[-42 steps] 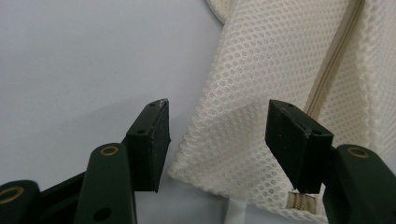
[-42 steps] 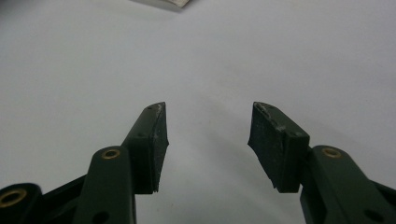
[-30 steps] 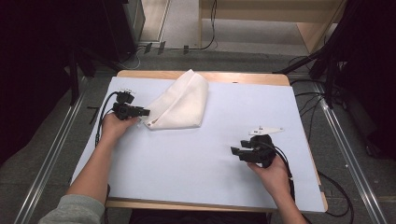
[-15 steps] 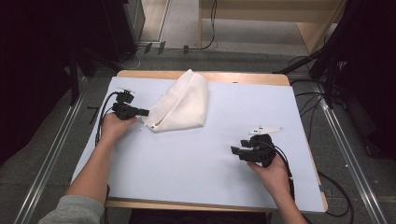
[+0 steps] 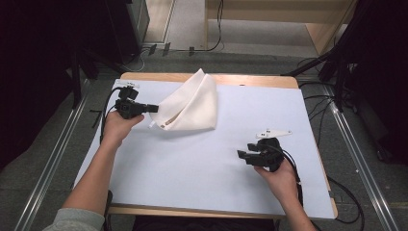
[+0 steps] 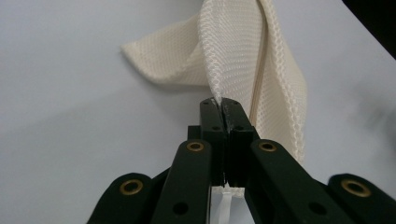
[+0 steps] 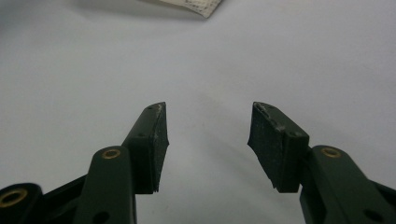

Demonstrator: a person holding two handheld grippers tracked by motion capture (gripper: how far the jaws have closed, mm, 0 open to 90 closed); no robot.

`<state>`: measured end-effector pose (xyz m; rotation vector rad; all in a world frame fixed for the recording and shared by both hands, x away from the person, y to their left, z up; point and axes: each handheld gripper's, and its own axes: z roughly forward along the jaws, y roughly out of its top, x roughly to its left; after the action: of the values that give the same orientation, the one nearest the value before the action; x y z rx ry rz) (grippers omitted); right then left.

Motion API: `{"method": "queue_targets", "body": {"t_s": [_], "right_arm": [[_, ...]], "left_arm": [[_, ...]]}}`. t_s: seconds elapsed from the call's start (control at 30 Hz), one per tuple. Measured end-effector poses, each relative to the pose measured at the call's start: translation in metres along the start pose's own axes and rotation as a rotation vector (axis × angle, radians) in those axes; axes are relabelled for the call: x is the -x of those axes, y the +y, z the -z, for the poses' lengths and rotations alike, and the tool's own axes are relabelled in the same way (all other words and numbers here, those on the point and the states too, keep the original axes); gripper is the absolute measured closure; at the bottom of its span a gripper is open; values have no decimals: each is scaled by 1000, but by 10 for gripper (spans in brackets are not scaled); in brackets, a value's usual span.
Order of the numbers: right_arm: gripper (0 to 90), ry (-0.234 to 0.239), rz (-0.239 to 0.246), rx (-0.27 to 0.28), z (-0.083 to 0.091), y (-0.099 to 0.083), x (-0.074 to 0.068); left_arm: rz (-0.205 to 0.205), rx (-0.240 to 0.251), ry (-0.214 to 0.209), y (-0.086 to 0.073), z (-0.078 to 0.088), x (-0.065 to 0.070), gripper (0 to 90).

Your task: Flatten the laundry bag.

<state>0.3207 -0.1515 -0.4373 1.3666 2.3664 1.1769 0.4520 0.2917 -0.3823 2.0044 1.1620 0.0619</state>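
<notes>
A cream mesh bag (image 5: 192, 106) with a zipper along one edge lies folded at the back of the white table top (image 5: 202, 168). My left gripper (image 5: 153, 109) is shut on the bag's near-left corner; in the left gripper view the mesh bag (image 6: 243, 56) rises out of my closed left gripper (image 6: 222, 103) and the corner is lifted off the surface. My right gripper (image 5: 242, 155) hovers low over the table at the right, apart from the bag. In the right gripper view my right gripper (image 7: 208, 122) stands open with nothing between its jaws, and a bag corner (image 7: 198, 6) shows at the top edge.
The white sheet covers a wooden table (image 5: 250, 81) whose edge shows at the back. Metal rails (image 5: 53, 159) run along both sides on the floor. Cables (image 5: 317, 103) trail off the table's right side. A wooden shelf unit (image 5: 269, 12) stands behind.
</notes>
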Motion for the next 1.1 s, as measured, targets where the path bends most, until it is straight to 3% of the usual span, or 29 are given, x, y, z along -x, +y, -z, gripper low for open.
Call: {"method": "queue_targets", "body": {"t_s": [0.17,0.37,0.4,0.43,0.53,0.57,0.6,0.63,0.7,0.77,0.8,0.87,1.0,1.1], "right_arm": [[482,-1,0,7,2,2,1],[482,-2,0,5,3,2,3],[482,-2,0,5,3,2,3],[483,-3,-1,6,3,2,3],[483,-4,2,8,4,2,4],[483,-6,-2,7,5,2,4],[483,-6,-2,7,5,2,4],[484,-7,-4,7,5,1,5],[485,-7,-4,7,5,1,6],[486,-6,-9,5,6,1,7],[486,-6,-9,5,6,1,7],[488,-7,-11,11,7,0,7],[490,-8,-13,12,8,-1,9],[496,-13,-16,15,9,-2,11]], "left_arm": [[-17,-12,-22,14,-2,16,900],[-90,-10,-33,49,-7,56,900],[-90,-10,-33,49,-7,56,900],[-107,-14,-45,57,-15,67,899],[-119,-15,-63,63,-25,77,897],[-132,-24,-73,66,-38,87,896],[-132,-24,-73,66,-38,87,895],[-139,-41,-85,67,-54,96,895],[-146,-53,-87,67,-63,99,893],[-147,-75,-95,65,-86,107,892],[-147,-75,-95,65,-86,107,892],[-145,-86,-107,62,-106,113,891],[-146,-103,-121,58,-123,119,876],[-170,-106,-140,57,-125,122,777]]}}
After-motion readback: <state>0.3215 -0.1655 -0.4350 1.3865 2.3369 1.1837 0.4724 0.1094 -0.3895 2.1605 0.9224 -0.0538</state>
